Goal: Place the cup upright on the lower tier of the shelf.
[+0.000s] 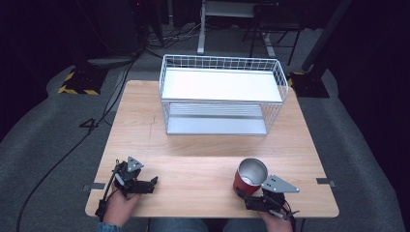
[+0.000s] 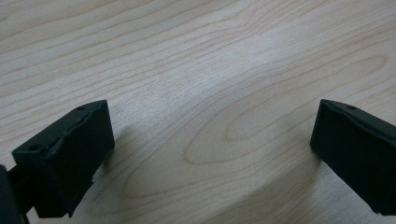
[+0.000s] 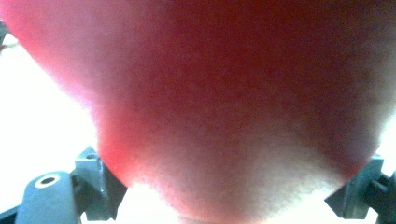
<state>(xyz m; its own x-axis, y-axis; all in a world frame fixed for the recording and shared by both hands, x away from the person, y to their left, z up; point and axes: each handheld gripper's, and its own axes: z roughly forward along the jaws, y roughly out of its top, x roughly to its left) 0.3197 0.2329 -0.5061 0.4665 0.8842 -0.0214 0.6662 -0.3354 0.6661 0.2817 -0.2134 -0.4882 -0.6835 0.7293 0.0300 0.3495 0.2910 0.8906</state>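
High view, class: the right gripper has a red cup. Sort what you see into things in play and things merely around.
In play:
red metal-lined cup
right gripper, jaws either side of the cup
white wire two-shelf rack, probably

Merely around:
left gripper, open over bare wooden table
black cables on the floor

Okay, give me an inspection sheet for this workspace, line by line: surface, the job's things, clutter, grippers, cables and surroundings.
Surface: light wooden table, bare across the middle.
Job's things: red cup with a silvery inside, near the front edge on the right; white wire rack with two shelves at the far side, both shelves bare.
Clutter: nothing seen.
Grippers: left gripper open over bare wood; right gripper around the cup's lower part, the cup tilted.
Cables: black cables run over the floor left of the table.
Surroundings: grey carpet, a stand base with yellow-black stripes, dark room behind.
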